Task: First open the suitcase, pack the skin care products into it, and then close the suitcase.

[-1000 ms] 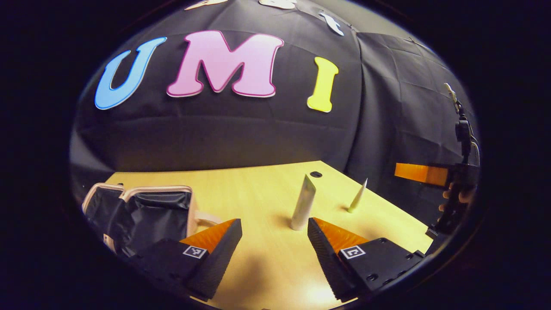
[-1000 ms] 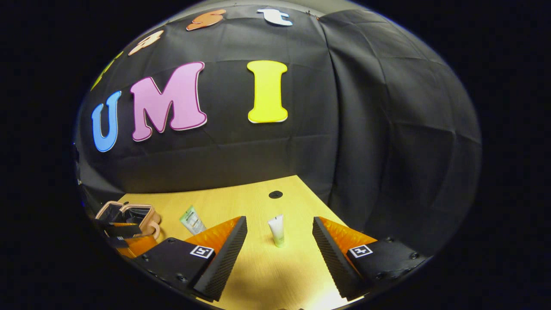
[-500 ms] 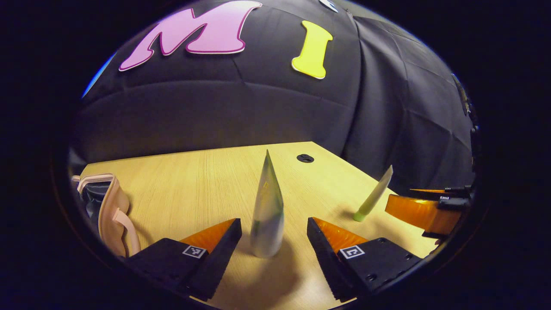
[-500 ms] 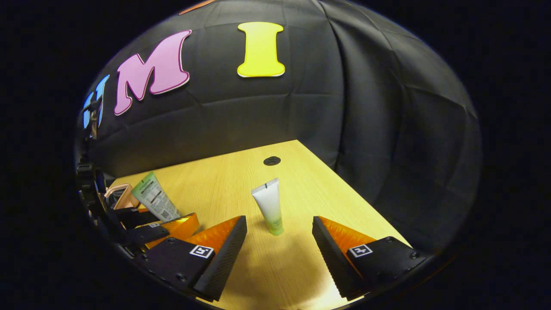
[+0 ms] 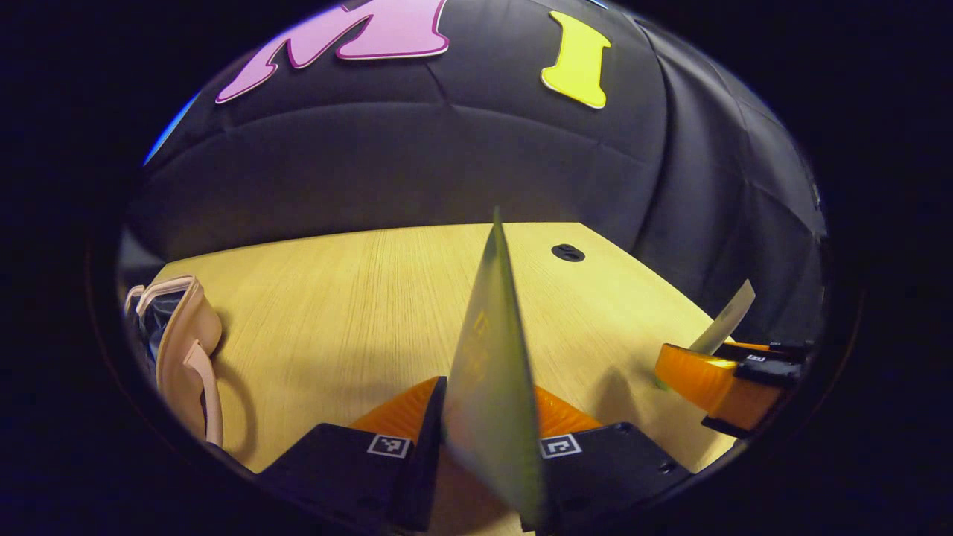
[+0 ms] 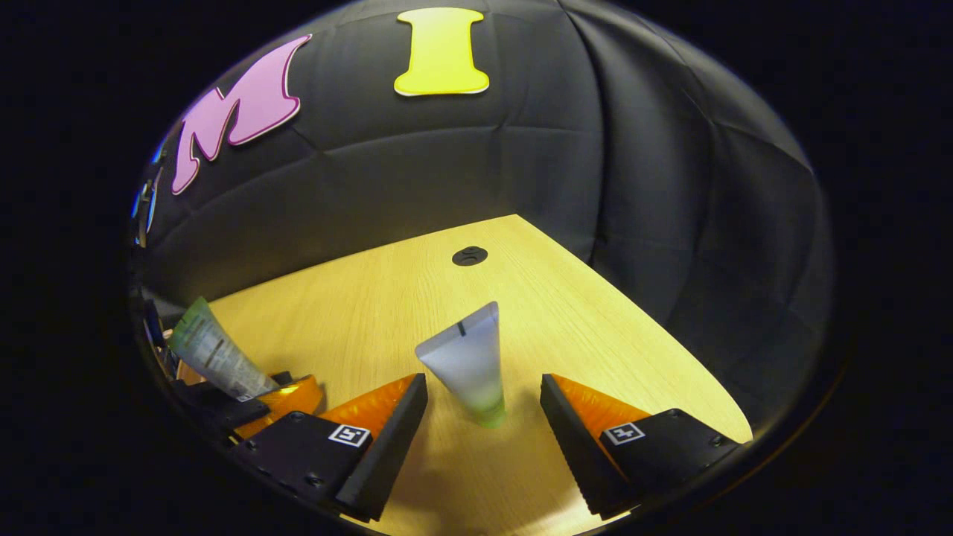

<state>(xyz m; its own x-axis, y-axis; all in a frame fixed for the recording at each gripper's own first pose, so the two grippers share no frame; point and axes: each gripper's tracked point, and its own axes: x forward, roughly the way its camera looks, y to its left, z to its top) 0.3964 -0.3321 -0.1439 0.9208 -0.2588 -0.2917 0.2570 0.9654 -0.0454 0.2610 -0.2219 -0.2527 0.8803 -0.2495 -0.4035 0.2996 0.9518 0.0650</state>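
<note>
A large green-and-white skin care tube [image 5: 488,372] stands edge-on in the left gripper view, with my left gripper [image 5: 488,439] shut on its lower part. In the right gripper view that same tube [image 6: 212,357] leans in the left gripper [image 6: 257,402] at the far left. A small white tube with a green cap [image 6: 469,365] stands cap-down on the table, between the open fingers of my right gripper [image 6: 484,406], which do not touch it. The pink suitcase [image 5: 182,350] lies open at the left edge, its dark lining showing.
The wooden table [image 5: 335,298] has a round cable hole [image 5: 568,252] near its far edge. In the left gripper view, the right gripper [image 5: 726,376] and the small tube [image 5: 728,320] sit at the right, near the table's right edge.
My left gripper moved forward around the large tube and shut on it. My right gripper came closer to the small tube, its fingers still open on either side.
</note>
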